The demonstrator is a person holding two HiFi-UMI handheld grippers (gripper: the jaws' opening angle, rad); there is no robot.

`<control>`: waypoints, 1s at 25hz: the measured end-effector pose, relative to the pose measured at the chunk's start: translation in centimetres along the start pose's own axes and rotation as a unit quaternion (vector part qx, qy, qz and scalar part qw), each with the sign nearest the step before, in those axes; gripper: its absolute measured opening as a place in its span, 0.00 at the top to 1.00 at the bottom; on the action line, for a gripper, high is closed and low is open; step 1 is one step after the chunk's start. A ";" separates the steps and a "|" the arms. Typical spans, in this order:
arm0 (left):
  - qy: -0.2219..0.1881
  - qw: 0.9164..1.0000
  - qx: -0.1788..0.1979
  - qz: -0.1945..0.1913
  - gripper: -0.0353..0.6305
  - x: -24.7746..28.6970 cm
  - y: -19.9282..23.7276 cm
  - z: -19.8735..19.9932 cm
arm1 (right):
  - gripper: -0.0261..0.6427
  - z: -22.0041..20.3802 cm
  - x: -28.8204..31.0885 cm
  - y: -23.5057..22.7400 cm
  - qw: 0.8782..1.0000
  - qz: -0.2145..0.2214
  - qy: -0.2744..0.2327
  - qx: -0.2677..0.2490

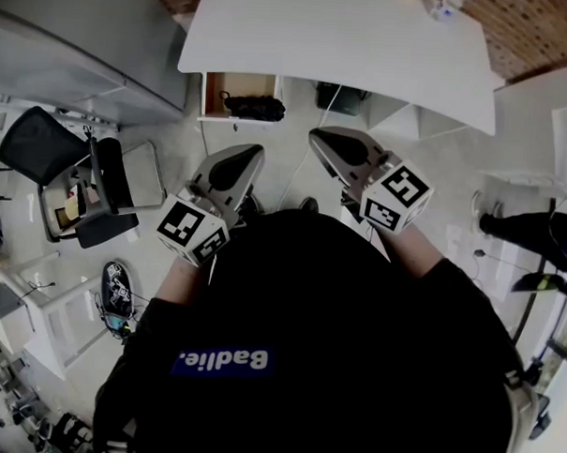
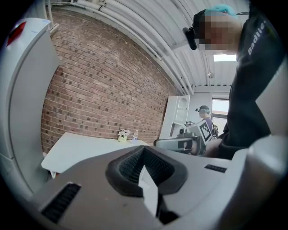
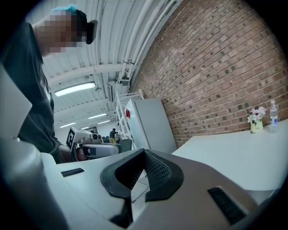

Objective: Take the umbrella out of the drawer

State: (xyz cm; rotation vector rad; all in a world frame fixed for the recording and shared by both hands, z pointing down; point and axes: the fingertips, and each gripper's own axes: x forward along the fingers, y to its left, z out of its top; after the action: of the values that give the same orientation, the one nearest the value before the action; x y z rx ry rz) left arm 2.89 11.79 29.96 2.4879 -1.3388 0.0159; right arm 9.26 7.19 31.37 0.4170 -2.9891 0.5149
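Note:
A black folded umbrella (image 1: 254, 106) lies in an open wood-lined drawer (image 1: 235, 85) under the white table's (image 1: 338, 40) near edge. My left gripper (image 1: 247, 155) and right gripper (image 1: 325, 140) are held side by side in front of my body, well short of the drawer, both pointing toward it. In the left gripper view the left gripper (image 2: 144, 152) has its jaws together with nothing between them. The right gripper (image 3: 144, 155) looks shut and empty too. Each gripper view shows the other gripper to the side, and the umbrella appears in neither.
A black office chair (image 1: 93, 180) stands at the left beside grey cabinets (image 1: 85, 48). Someone's shoes (image 1: 509, 224) are at the right. A small flower pot (image 3: 256, 121) and a bottle (image 3: 273, 116) stand on the table by a brick wall (image 2: 103, 85).

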 end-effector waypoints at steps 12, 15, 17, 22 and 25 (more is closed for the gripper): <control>0.024 0.999 0.027 0.003 0.95 0.6 5.1 -0.6 | 0.92 -0.1 1.6 -1.8 1.000 -0.025 -0.003 0.014; 0.043 0.998 0.042 -0.007 0.95 0.9 7.6 -0.9 | 0.92 0.2 3.2 -2.2 0.999 -0.039 -0.002 0.019; 0.049 0.997 0.058 -0.015 0.95 1.2 9.3 -0.8 | 0.92 0.3 4.5 -2.6 0.999 -0.051 0.001 0.020; 0.061 0.993 0.088 -0.045 0.95 1.9 13.0 -1.1 | 0.92 0.7 7.7 -3.4 0.996 -0.083 0.002 0.028; 0.079 0.990 0.094 -0.068 0.95 2.1 14.8 -1.4 | 0.92 0.8 9.6 -3.7 0.994 -0.103 0.002 0.031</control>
State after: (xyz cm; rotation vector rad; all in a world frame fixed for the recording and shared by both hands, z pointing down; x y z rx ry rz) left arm -7.77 2.87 35.62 2.6640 -1.1505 0.3156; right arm 1.09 1.16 33.00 0.7176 -2.8869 0.5883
